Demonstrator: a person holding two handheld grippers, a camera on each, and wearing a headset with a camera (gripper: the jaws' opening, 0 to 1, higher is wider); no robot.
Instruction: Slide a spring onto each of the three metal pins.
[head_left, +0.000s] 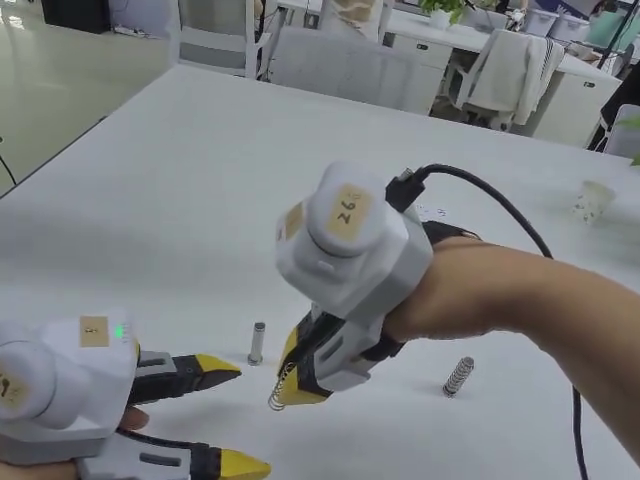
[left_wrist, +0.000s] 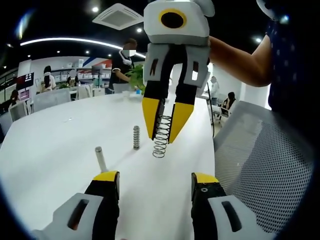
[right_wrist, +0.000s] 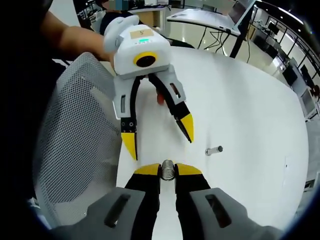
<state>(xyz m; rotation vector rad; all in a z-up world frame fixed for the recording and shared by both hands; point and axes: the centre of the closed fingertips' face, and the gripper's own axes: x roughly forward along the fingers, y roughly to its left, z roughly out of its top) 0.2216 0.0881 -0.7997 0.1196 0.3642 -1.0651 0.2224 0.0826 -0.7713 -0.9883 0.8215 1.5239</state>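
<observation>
My right gripper (head_left: 296, 385) is shut on a coiled spring (head_left: 278, 390), held tilted just above the white table (head_left: 200, 200). The same spring (right_wrist: 168, 170) sits clamped between the yellow tips in the right gripper view, and hangs from them as the spring (left_wrist: 161, 136) in the left gripper view. A short metal pin (head_left: 257, 343) stands upright just left of it. My left gripper (head_left: 232, 418) is open at the lower left, facing the pin (left_wrist: 101, 159). A second spring (head_left: 458, 376) lies on the table to the right.
A grey mesh chair (left_wrist: 270, 165) stands by the table edge near me. Chairs and desks with a draped cloth (head_left: 510, 65) stand beyond the far edge. A small pale object (head_left: 596, 200) rests at the table's far right. People stand in the background (left_wrist: 122, 62).
</observation>
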